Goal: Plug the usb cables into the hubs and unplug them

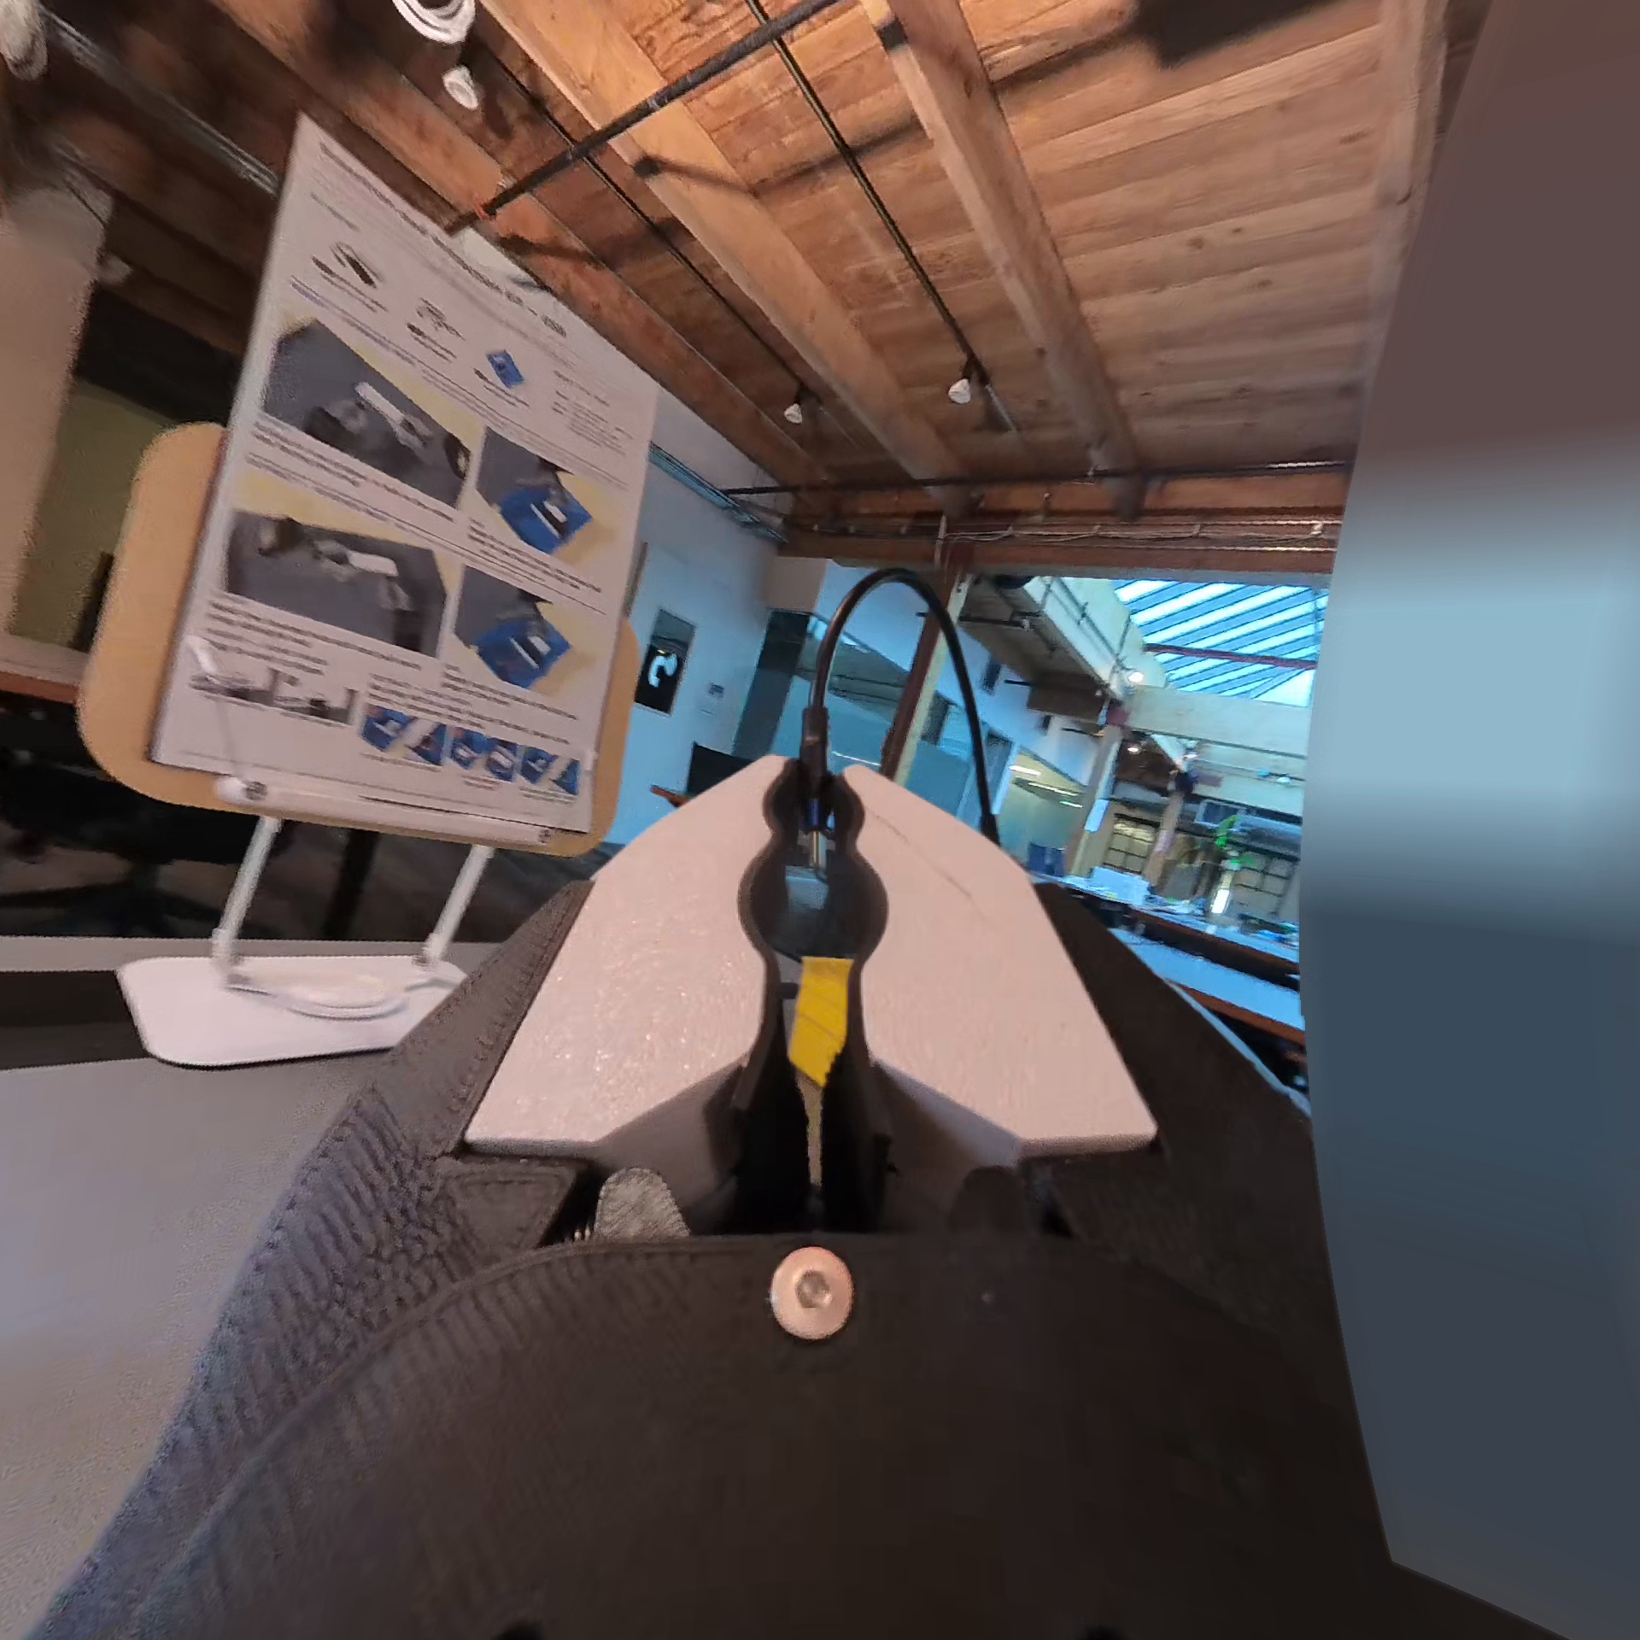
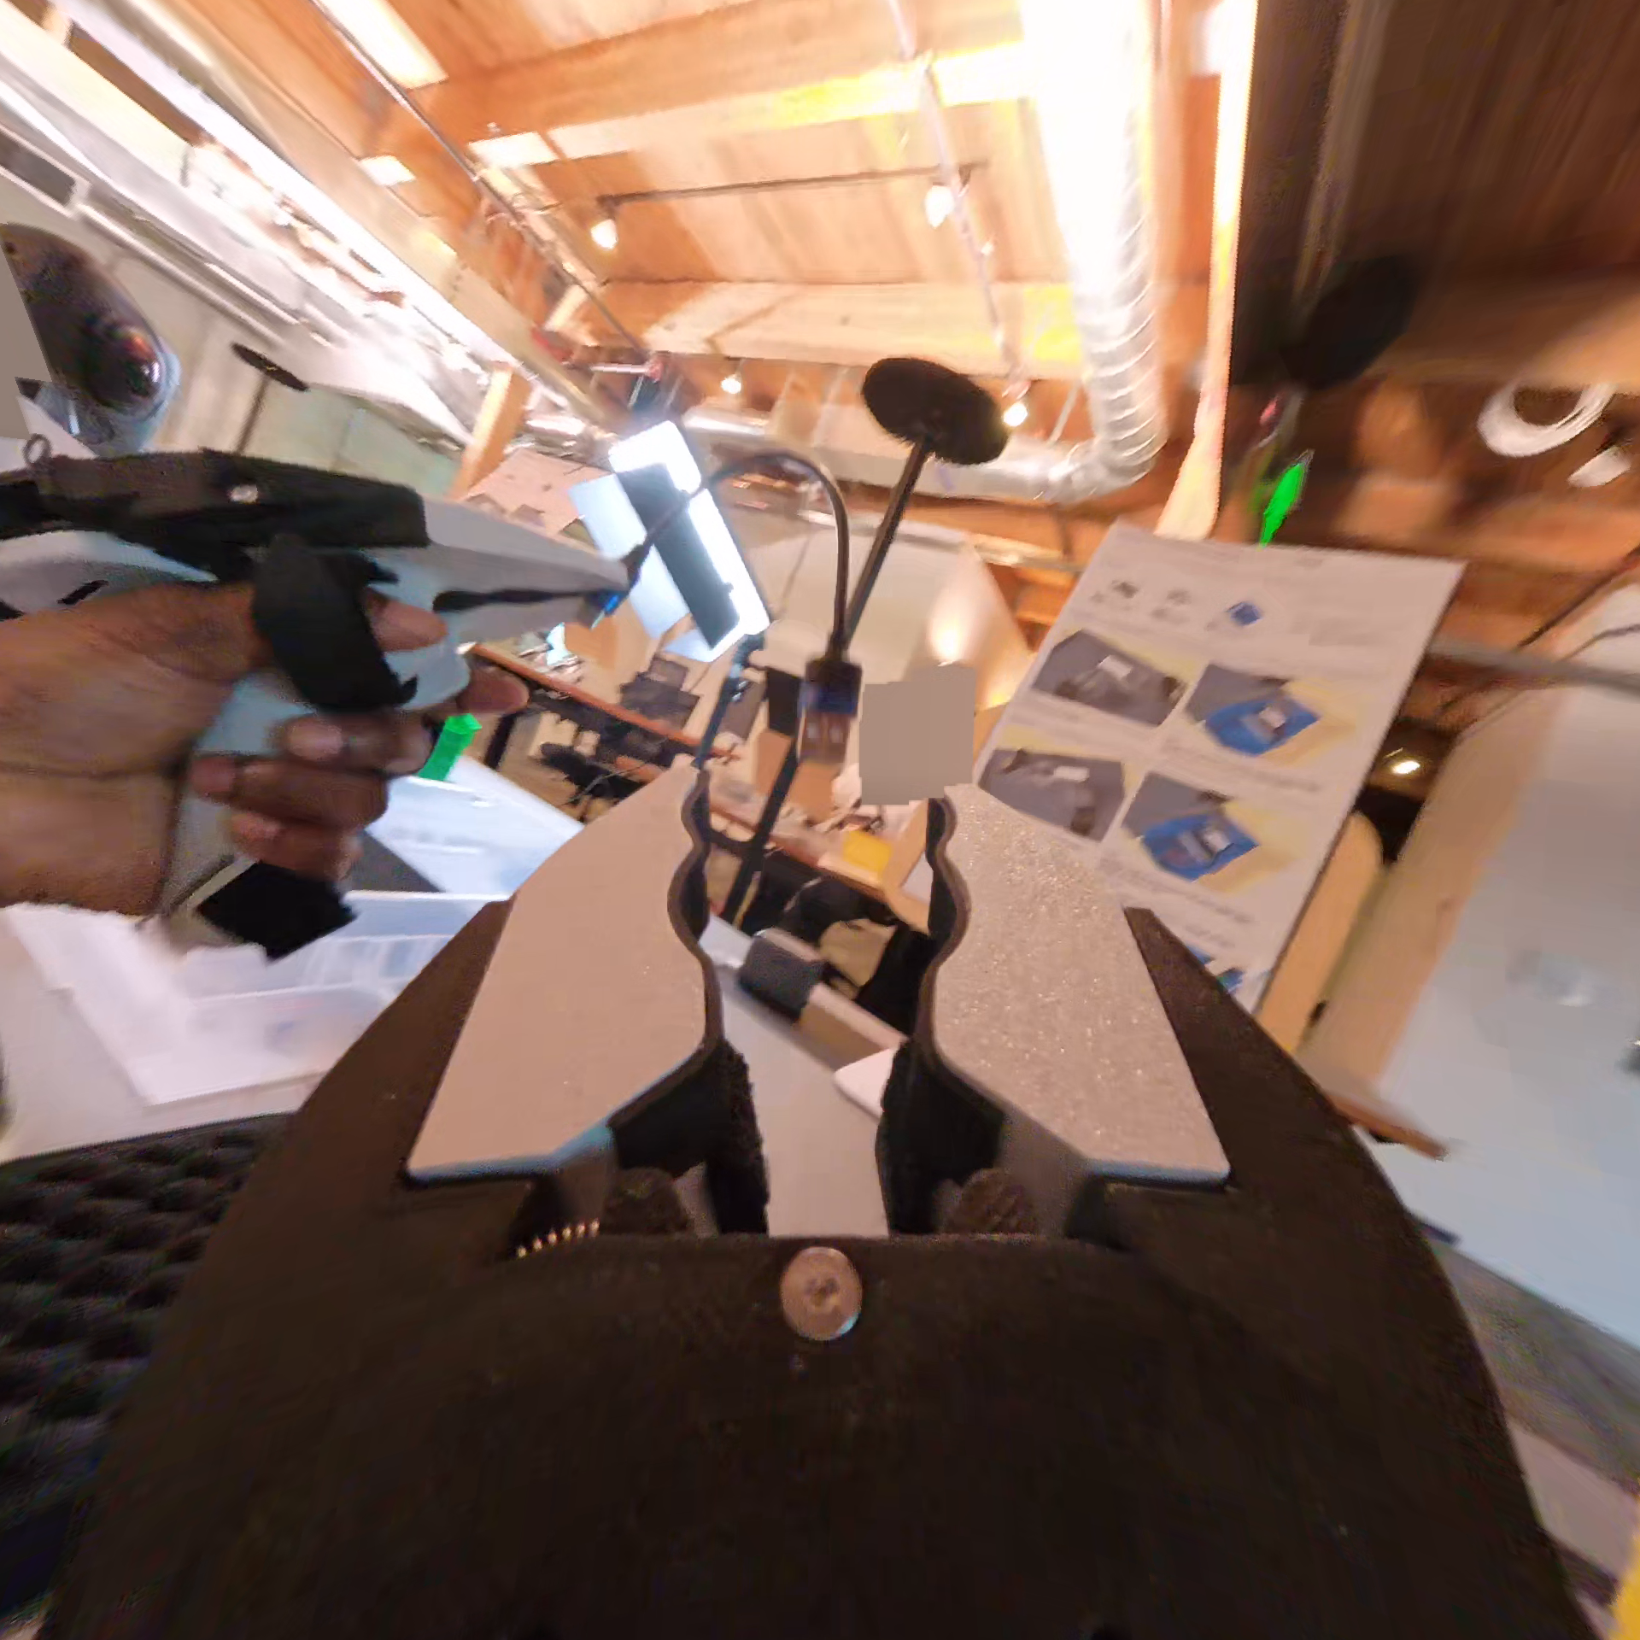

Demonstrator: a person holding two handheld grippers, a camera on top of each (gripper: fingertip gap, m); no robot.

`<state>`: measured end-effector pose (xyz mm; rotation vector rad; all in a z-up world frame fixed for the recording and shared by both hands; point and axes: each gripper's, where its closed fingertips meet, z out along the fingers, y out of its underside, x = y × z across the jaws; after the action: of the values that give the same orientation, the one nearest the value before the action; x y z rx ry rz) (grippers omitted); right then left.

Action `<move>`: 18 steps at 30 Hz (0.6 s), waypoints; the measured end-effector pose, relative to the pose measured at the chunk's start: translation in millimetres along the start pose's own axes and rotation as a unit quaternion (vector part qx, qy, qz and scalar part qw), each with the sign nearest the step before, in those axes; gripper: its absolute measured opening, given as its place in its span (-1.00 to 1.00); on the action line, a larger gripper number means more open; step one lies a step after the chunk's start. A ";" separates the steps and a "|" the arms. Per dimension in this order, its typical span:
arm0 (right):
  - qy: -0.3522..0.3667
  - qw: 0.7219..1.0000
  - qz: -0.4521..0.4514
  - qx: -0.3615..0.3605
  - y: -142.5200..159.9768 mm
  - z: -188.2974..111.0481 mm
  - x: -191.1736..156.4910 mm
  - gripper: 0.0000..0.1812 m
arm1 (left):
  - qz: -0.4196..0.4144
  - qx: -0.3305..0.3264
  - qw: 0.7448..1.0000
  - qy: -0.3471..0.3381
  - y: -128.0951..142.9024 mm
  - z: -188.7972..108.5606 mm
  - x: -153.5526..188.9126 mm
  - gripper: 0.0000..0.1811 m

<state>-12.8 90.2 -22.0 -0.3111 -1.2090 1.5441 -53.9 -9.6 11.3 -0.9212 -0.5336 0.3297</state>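
My left gripper (image 1: 815, 785) is shut on one plug (image 1: 812, 821) of a short black USB cable (image 1: 941, 639), which loops up and comes down to the right. In the right wrist view a hand holds the left gripper (image 2: 617, 581) at the left, raised above the table. The cable (image 2: 799, 470) arches from its tip, and the other plug (image 2: 827, 710) hangs just beyond my right gripper (image 2: 816, 803). The right gripper is open and empty, its fingertips (image 2: 683, 799) below the hanging plug. I see no hub clearly.
An instruction sheet on a white stand (image 1: 399, 568) stands on the grey table (image 1: 133, 1180); it also shows at the right (image 2: 1189, 737). A bright panel (image 2: 683, 532) and a black disc on a rod (image 2: 932, 408) rise behind the cable. A clear bin (image 2: 266, 985) sits left.
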 end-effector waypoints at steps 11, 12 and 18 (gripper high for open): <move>0.035 0.999 -0.014 -0.007 7.0 9.1 15.7 -0.86 | -0.030 -0.033 0.998 0.035 26.5 10.5 19.1 -0.92; 0.033 0.999 -0.016 -0.009 7.1 8.3 16.2 -0.86 | -0.031 -0.034 0.998 0.037 27.0 10.5 19.8 -0.92; -0.059 0.994 0.090 0.016 -1.3 -1.6 13.3 -0.86 | 0.002 -0.013 0.987 0.159 20.9 -1.7 51.5 -0.79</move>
<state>-15.9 102.1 -16.6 -0.3170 -1.2741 1.7570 -11.4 26.3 8.5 -0.9778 -0.2421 0.1733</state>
